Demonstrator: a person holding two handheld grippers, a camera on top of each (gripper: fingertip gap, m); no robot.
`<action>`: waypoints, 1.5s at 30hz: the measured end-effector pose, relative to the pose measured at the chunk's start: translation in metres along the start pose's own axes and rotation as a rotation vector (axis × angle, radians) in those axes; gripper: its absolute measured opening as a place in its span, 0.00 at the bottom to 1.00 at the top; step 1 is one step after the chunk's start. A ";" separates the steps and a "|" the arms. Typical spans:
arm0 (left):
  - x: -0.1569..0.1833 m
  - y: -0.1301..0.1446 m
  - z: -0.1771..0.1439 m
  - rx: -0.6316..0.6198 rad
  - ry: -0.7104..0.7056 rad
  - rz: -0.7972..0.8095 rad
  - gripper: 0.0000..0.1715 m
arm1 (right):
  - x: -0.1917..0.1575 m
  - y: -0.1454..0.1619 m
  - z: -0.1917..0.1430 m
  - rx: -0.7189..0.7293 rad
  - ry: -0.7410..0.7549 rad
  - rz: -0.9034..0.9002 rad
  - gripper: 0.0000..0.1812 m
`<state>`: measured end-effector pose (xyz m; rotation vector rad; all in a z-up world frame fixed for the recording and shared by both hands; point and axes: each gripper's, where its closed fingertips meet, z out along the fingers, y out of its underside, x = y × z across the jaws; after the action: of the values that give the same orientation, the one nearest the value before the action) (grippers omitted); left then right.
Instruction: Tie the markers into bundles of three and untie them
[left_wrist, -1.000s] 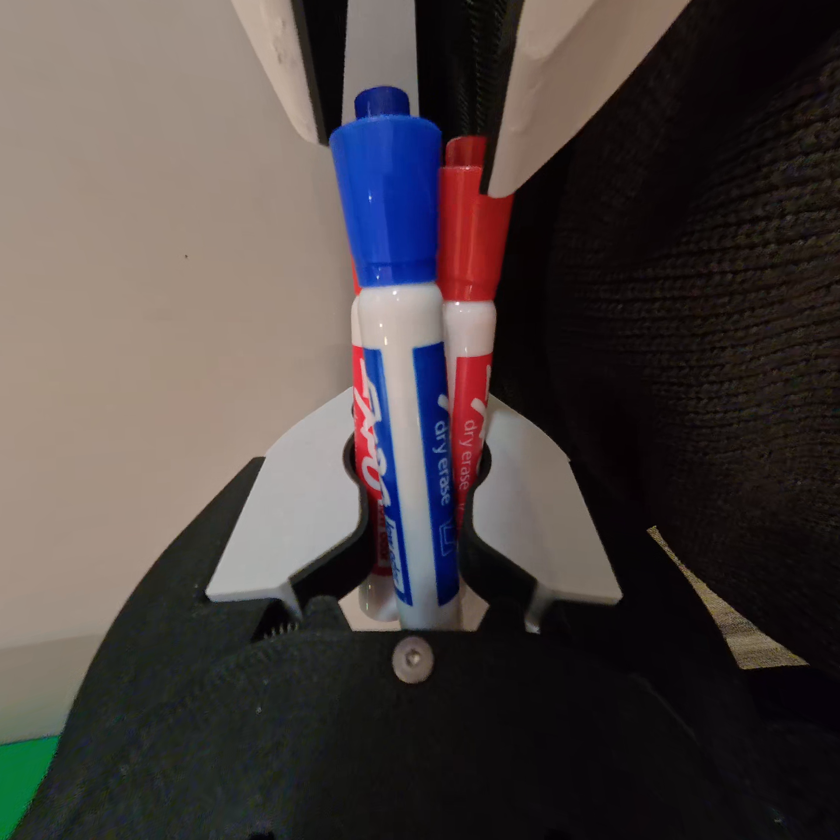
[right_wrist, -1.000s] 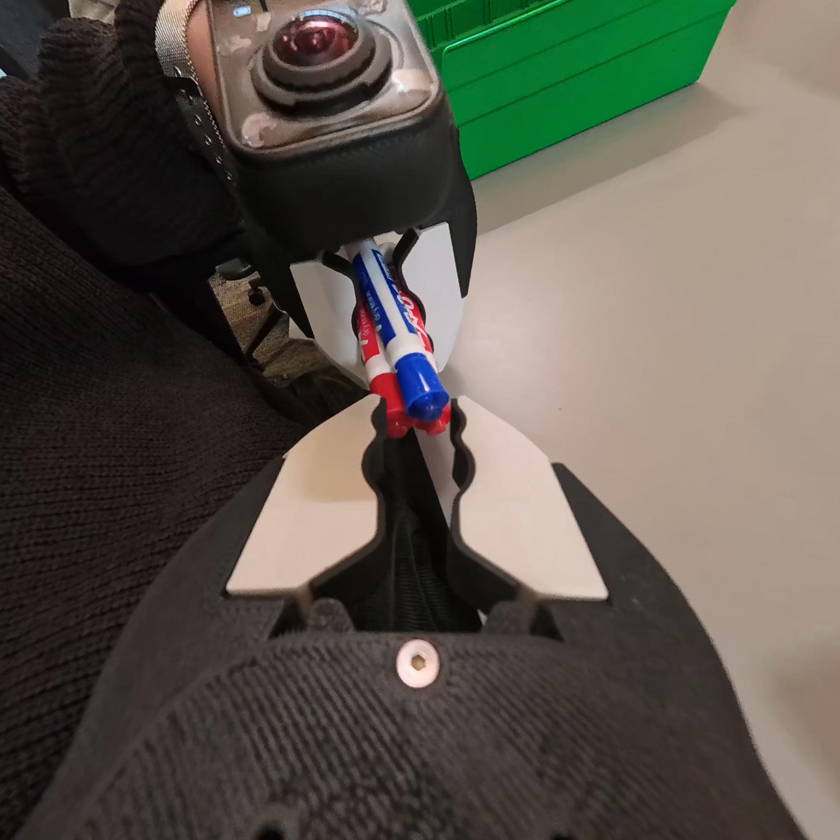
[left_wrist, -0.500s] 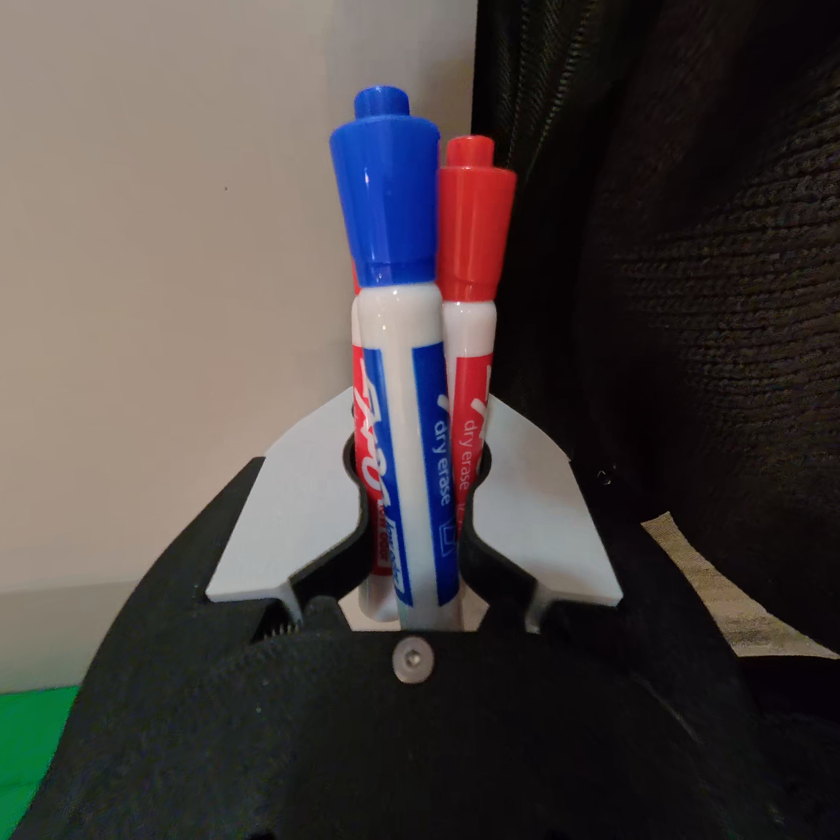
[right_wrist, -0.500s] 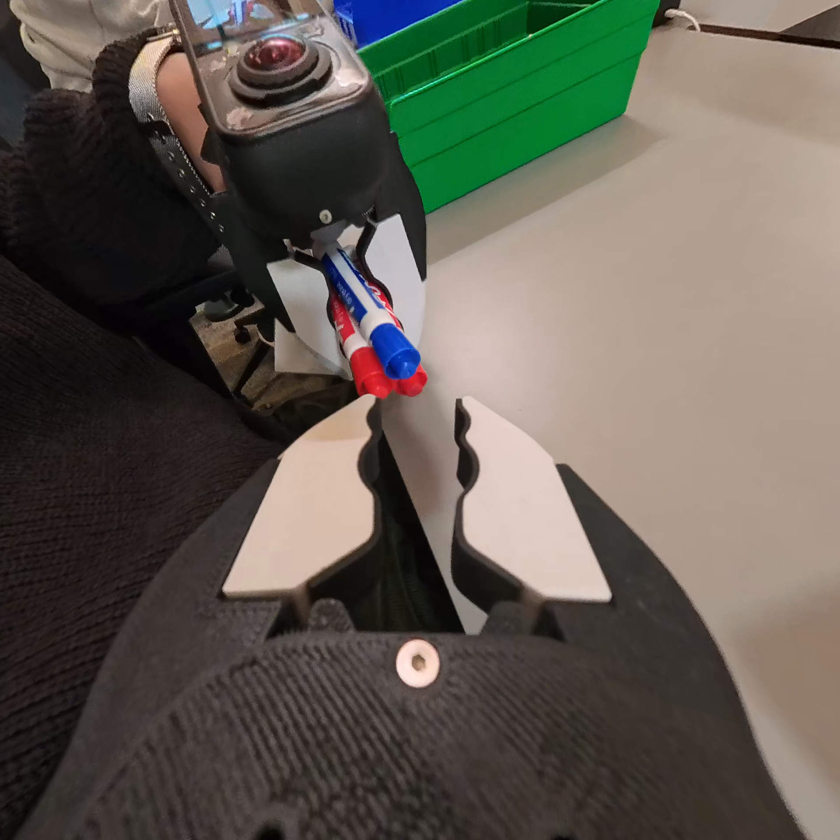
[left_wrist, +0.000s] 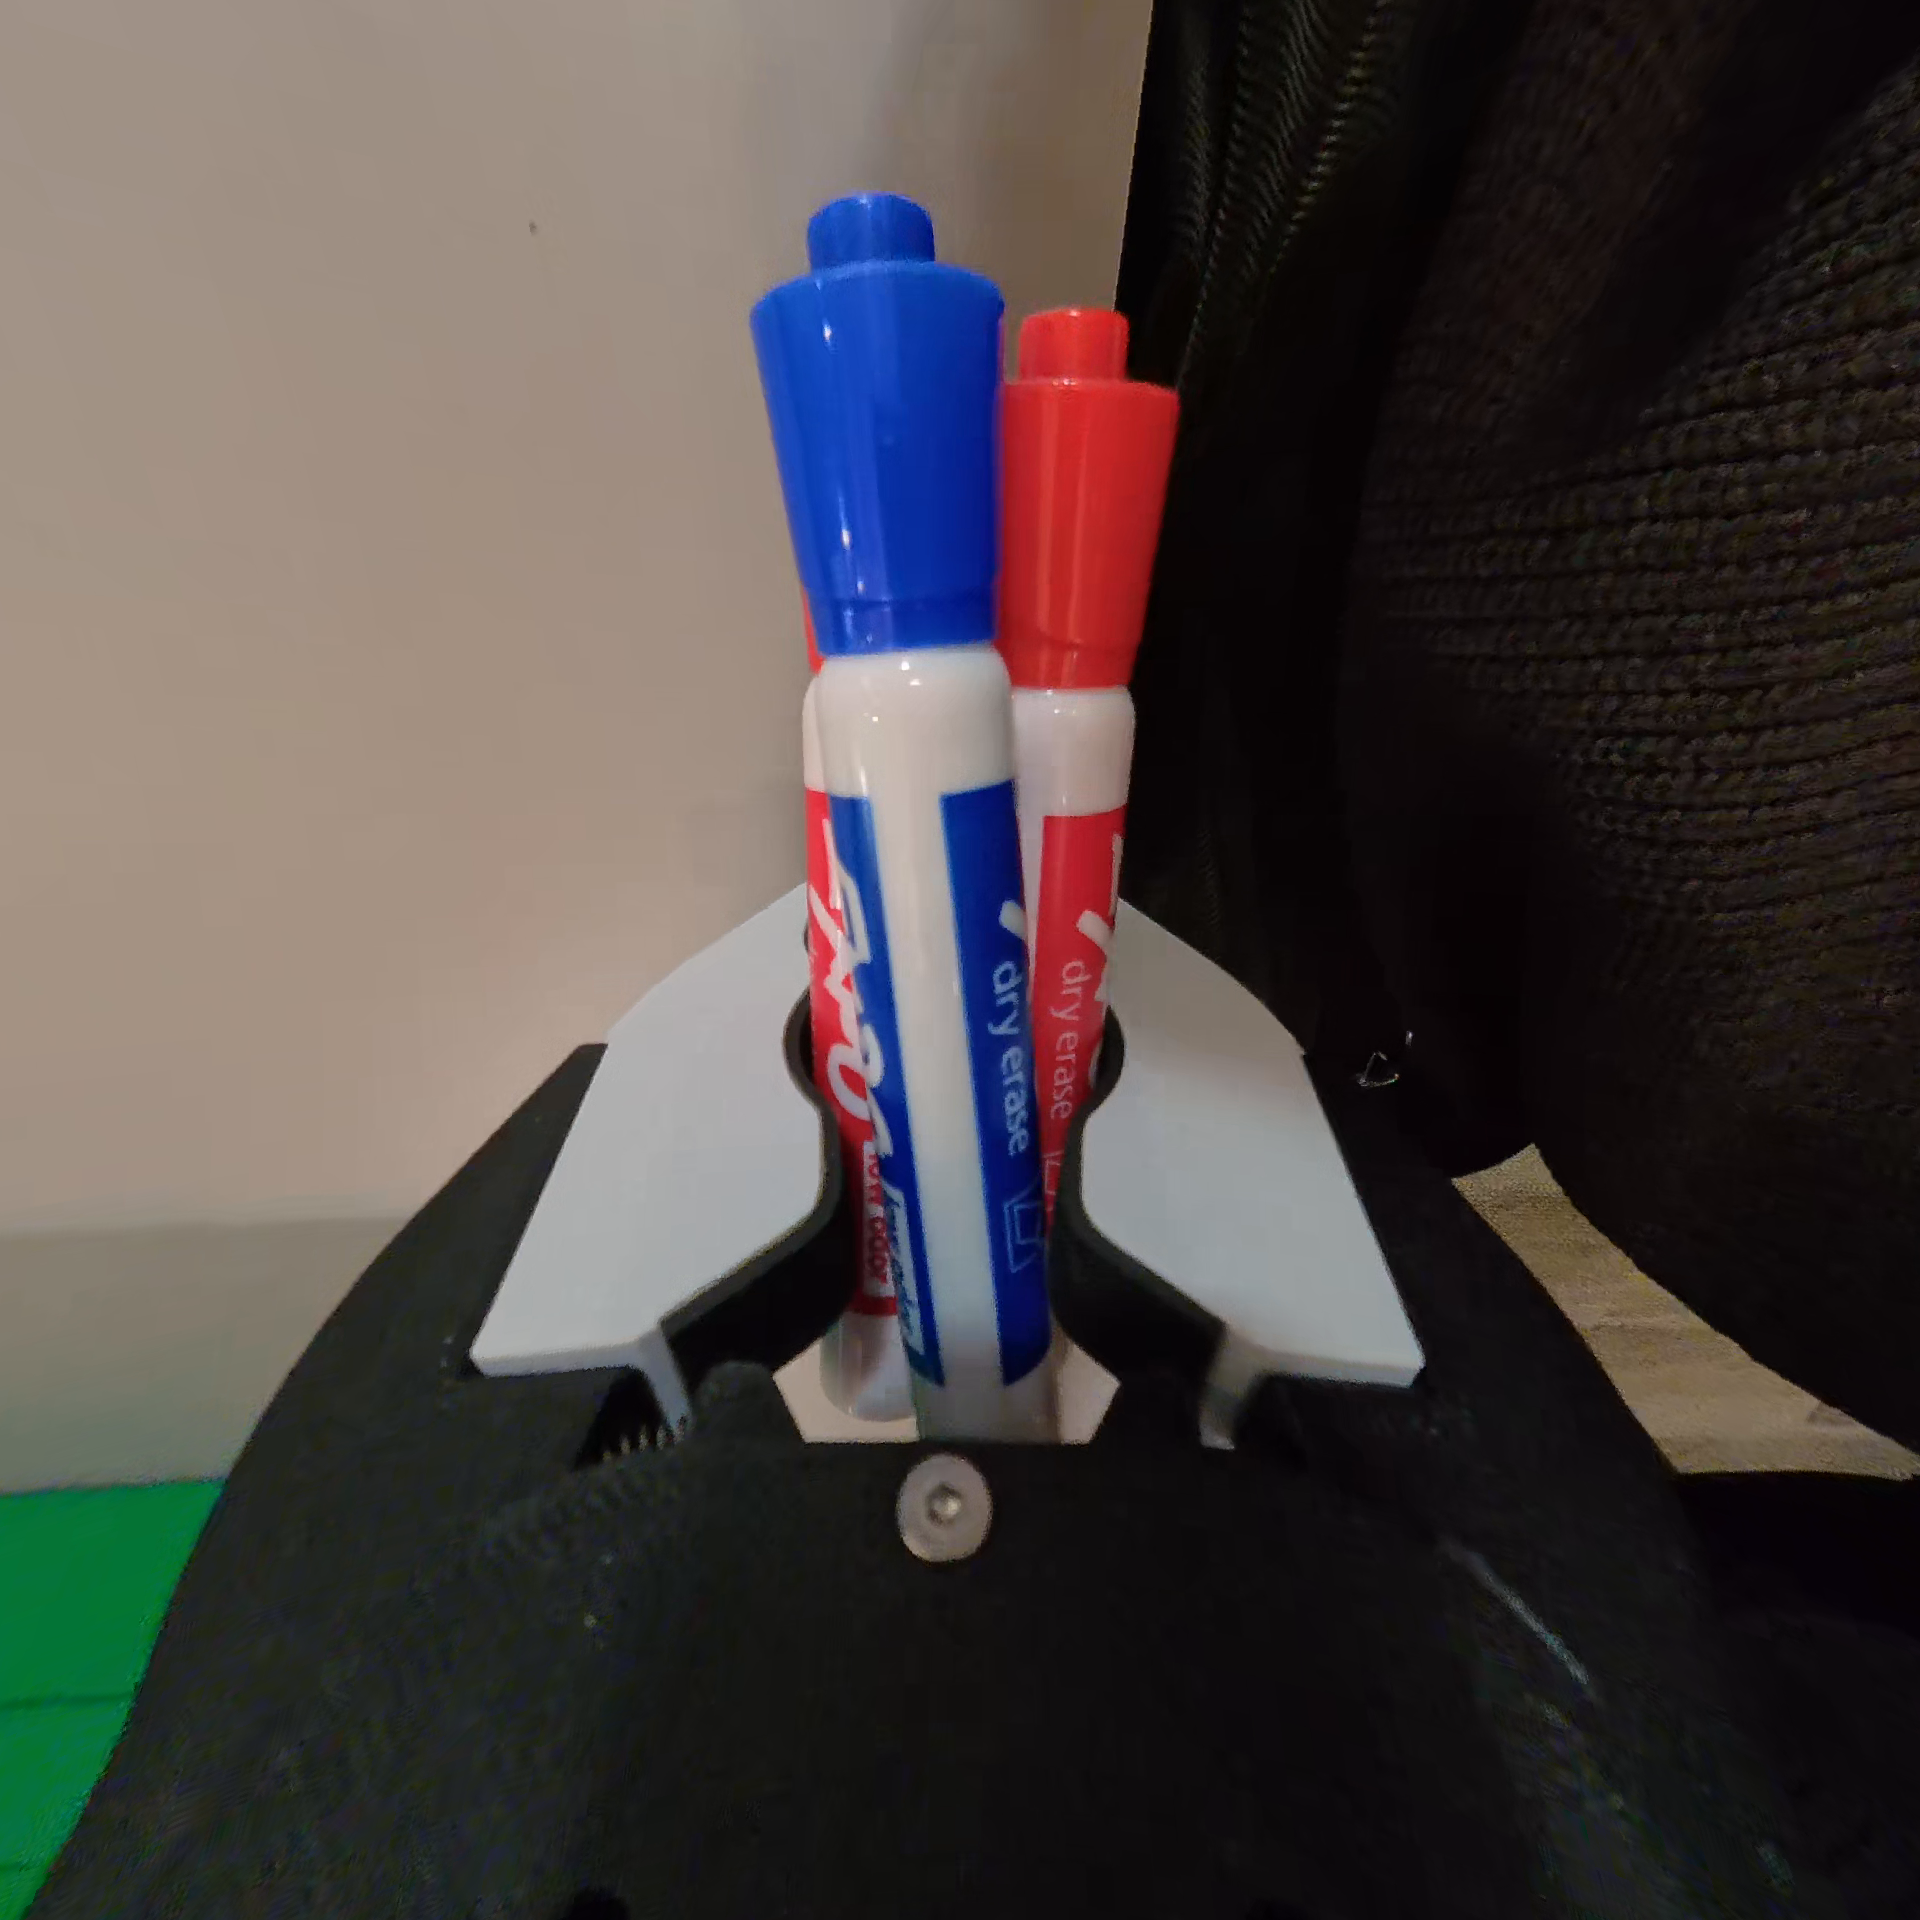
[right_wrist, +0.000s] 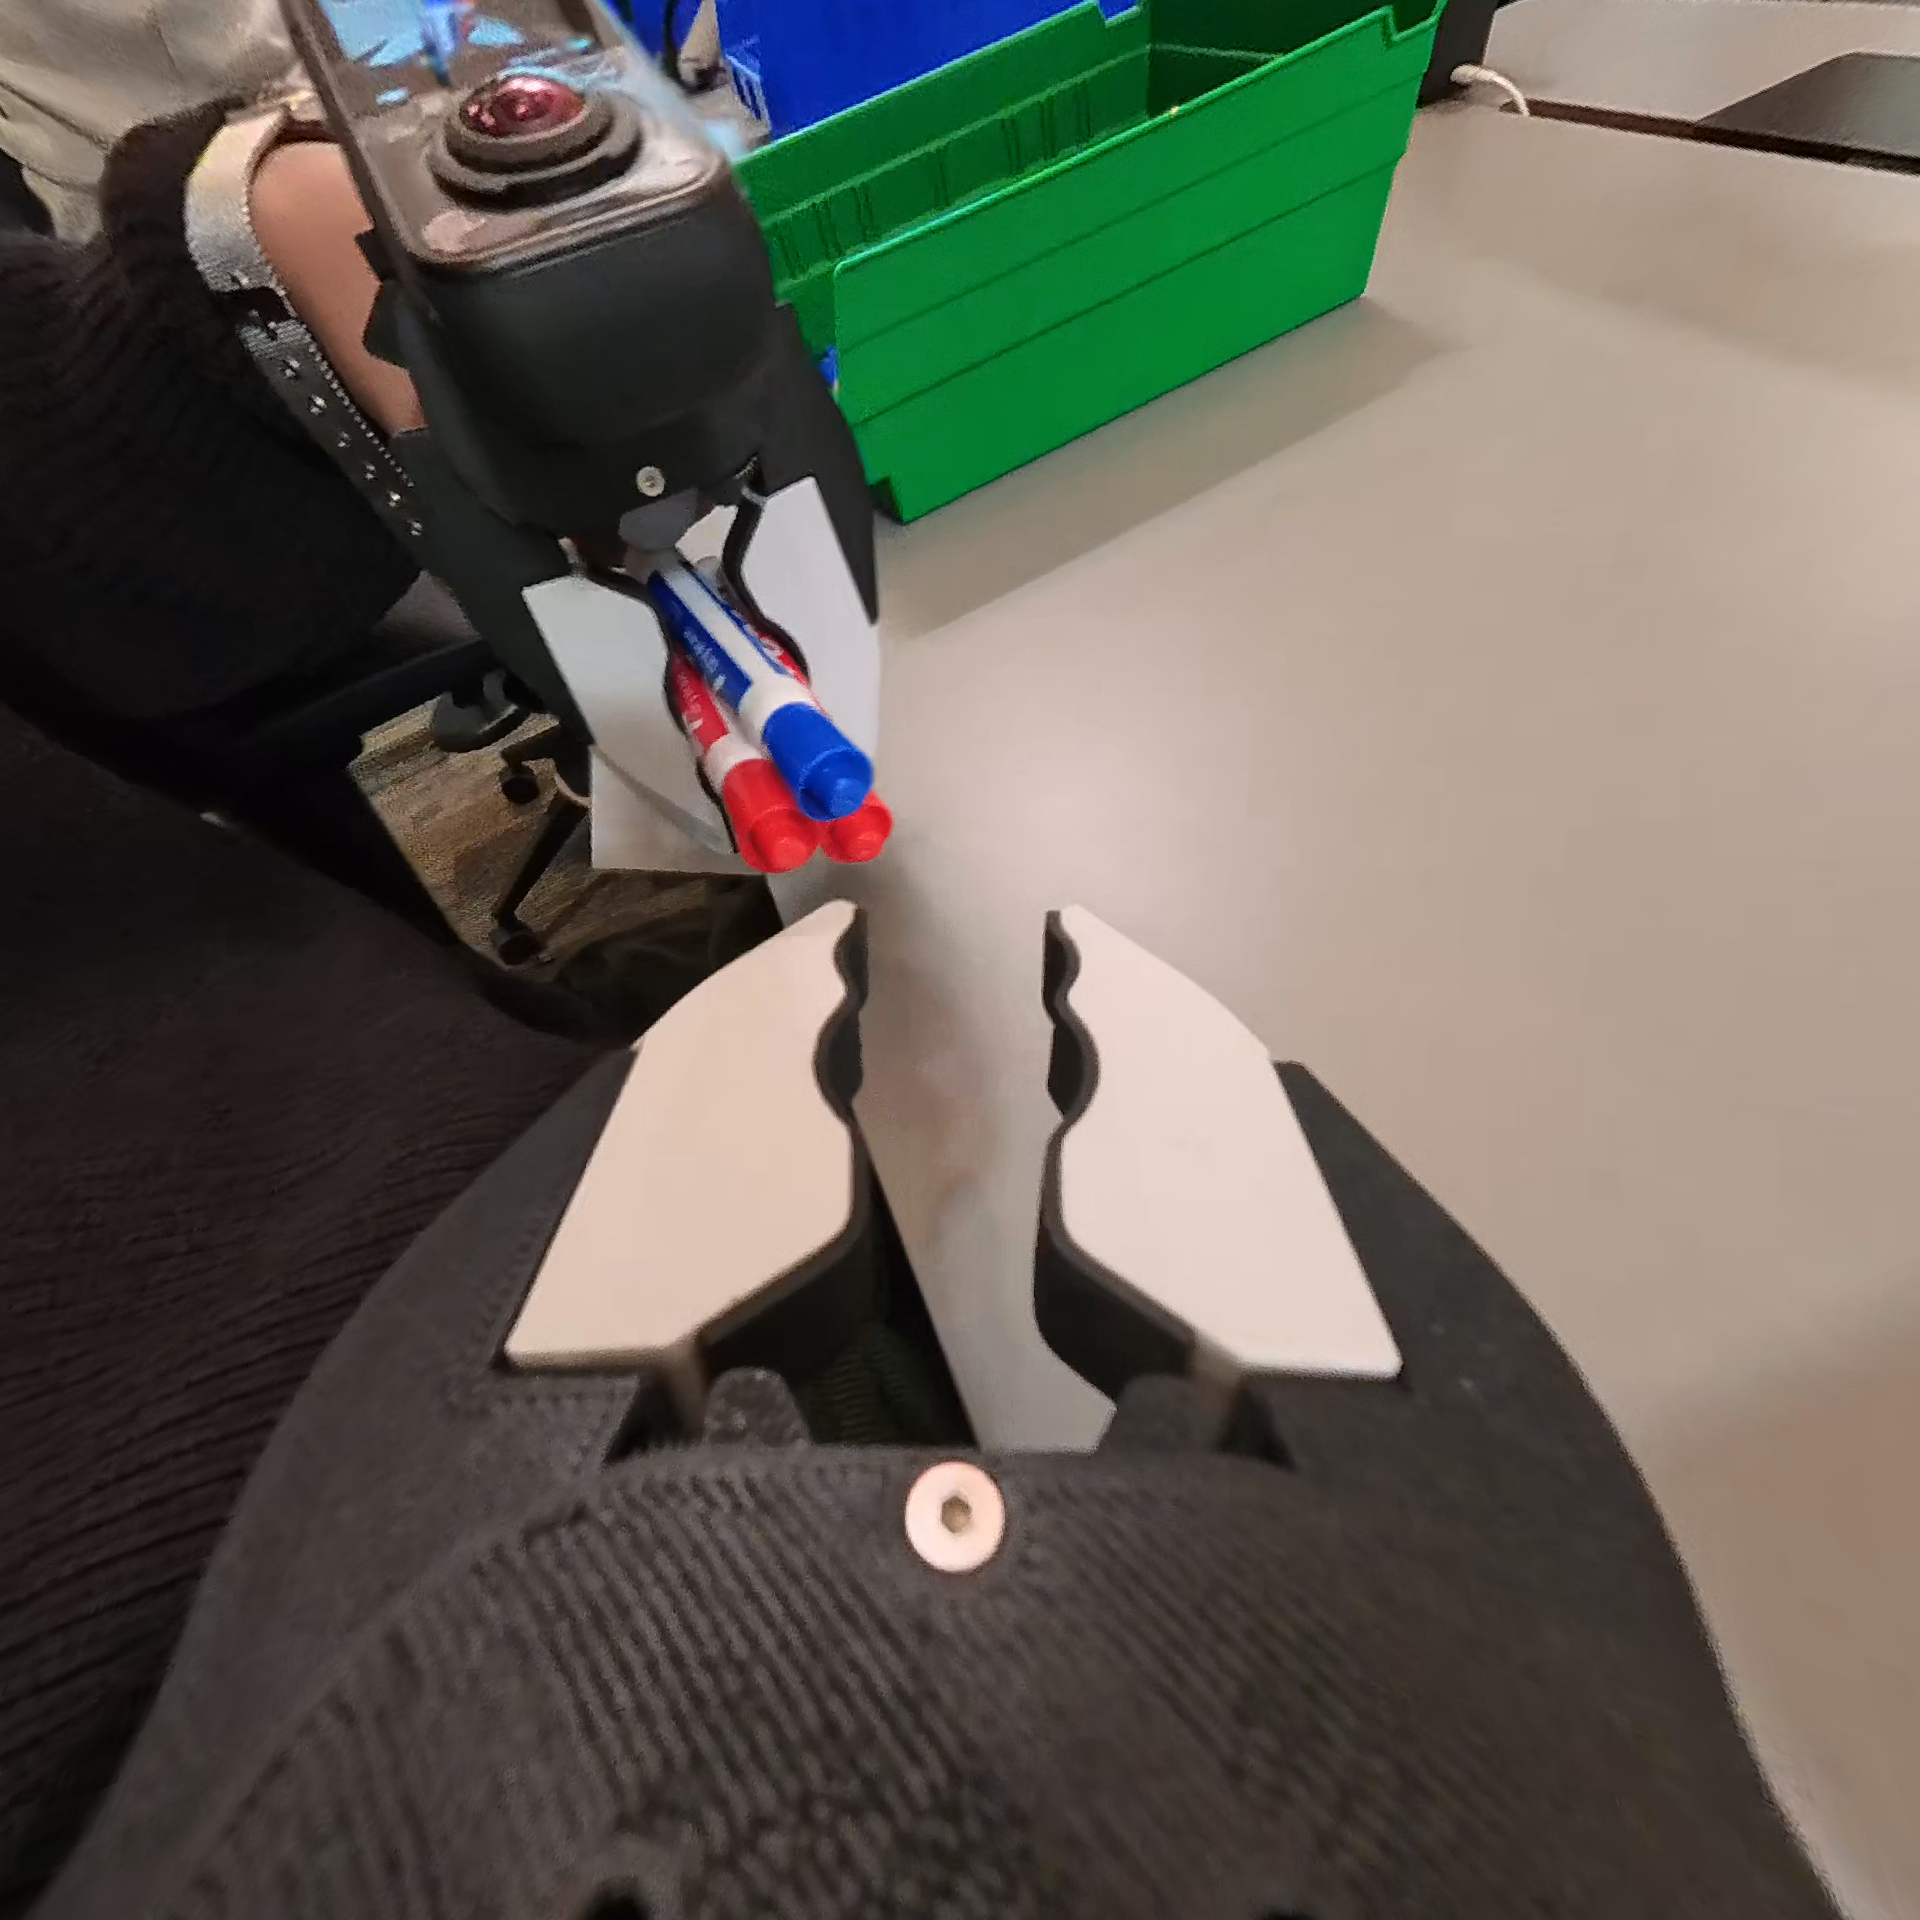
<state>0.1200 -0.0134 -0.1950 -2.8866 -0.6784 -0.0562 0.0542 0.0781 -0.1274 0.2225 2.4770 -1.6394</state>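
We drew our spread, empty right gripper (right_wrist: 951, 925) back from the dry-erase markers (right_wrist: 795, 764); our left gripper (left_wrist: 951, 997) still pinched them.

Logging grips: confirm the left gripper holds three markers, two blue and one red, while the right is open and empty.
Colours are swapped. The left gripper holds one blue marker and two red markers, as the right wrist view shows. The right gripper is indeed open and empty.

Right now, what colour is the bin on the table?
Green bin; right wrist view shows it best.
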 end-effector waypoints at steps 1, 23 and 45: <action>0.001 0.003 -0.001 0.002 -0.001 -0.014 0.25 | 0.003 -0.002 0.002 0.002 0.003 -0.005 0.18; 0.019 0.062 -0.046 0.070 -0.080 -0.279 0.25 | 0.006 -0.149 0.294 -0.655 -0.450 -1.004 0.20; 0.019 0.067 -0.050 0.097 -0.085 -0.274 0.26 | -0.011 -0.163 0.337 -0.894 -0.454 -1.069 0.01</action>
<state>0.1674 -0.0731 -0.1551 -2.6980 -1.0574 0.0627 0.0478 -0.2963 -0.1088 -1.5629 2.7090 -0.3929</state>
